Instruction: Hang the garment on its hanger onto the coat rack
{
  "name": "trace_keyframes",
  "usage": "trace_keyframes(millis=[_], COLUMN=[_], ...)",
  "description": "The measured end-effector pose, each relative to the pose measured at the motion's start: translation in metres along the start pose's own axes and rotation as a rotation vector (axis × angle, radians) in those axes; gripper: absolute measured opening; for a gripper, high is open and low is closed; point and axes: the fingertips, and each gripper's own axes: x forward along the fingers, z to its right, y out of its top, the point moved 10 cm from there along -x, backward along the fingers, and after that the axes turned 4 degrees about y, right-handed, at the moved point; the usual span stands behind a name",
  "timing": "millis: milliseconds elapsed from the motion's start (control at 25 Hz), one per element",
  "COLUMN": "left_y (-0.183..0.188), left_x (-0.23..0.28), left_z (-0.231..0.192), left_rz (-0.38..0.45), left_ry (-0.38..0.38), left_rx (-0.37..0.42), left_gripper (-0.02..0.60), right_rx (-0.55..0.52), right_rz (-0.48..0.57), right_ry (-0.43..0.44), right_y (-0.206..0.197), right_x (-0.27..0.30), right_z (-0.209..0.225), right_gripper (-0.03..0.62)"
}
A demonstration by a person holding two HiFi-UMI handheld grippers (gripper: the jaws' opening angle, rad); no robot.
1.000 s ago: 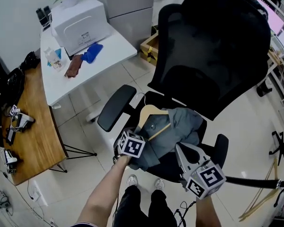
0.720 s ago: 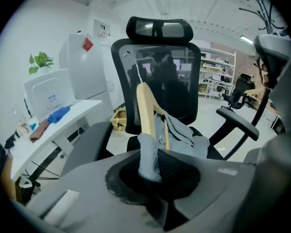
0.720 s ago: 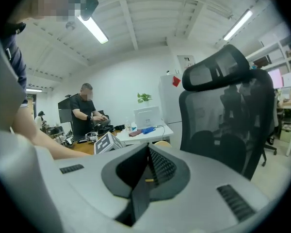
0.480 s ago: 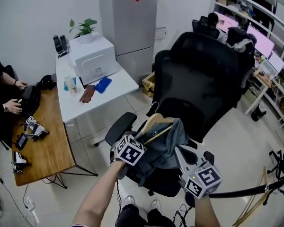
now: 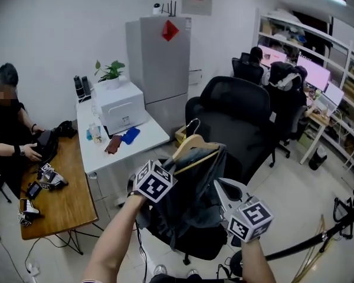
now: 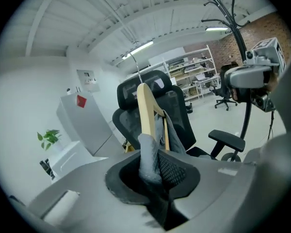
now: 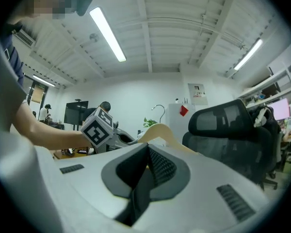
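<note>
Both tools have come up since the earlier frame, and the garment (image 5: 192, 199), which lay bunched on the seat of the office chair (image 5: 233, 114), now hangs free in the air in front of that chair. The head view has lifted with them, so far more of the room shows.

The left tool (image 6: 152, 166) has just been closing its jaws and now pinches a fold of the grey garment at the shoulder of the wooden hanger (image 5: 192, 145). The hanger's arm rises straight up from its tips, and the metal hook stands above and beyond them. The cloth drops below this tool and spreads toward the right tool.

The right tool (image 7: 148, 165) has its jaws drawn together. The hanger's pale shoulder shows just past their tips, with the left tool's marker cube to the left of them. In the head view its tips lie against the garment's side, lower than the left tool.

The coat rack (image 6: 246, 110) stands well beyond the left tool and off to its right, past the right tool, its curved black hooks high above both.

On the floor beyond the left tool, just beside the chair, sits a low box (image 5: 180, 135); what is in it cannot be made out.
</note>
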Motion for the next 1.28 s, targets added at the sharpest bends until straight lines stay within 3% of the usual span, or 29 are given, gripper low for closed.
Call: trace_keyframes(millis=[400, 560, 760, 1000, 1280], left_y=[0.101, 0.131, 0.151, 0.179, 0.199], left_x=[-0.087, -0.117, -0.159, -0.226, -0.304], left_z=[-0.033, -0.044, -0.061, -0.077, -0.056], left_rz=[0.16, 0.231, 0.331, 0.466, 0.61], left_ry=[0.11, 0.117, 0.08, -0.016, -0.139], left_rx=[0.101, 0.139, 0.205, 0.303, 0.437], left_gripper=[0.063, 0.063, 0.064, 0.064, 0.064], right_rx=[-0.077, -0.118, -0.174, -0.228, -0.299], right_rz=[0.114, 0.129, 0.139, 0.181, 0.234], right_ry=[-0.02, -0.061, -0.162, -0.319, -0.477], right_y=[0.048, 0.067, 0.095, 0.13, 0.159], right_x=[-0.033, -0.045, -0.056, -0.081, -0.136], right_z=[0.009, 0.002, -0.031, -0.1, -0.178], right_gripper=[0.0, 0.0, 0.0, 0.0, 0.0])
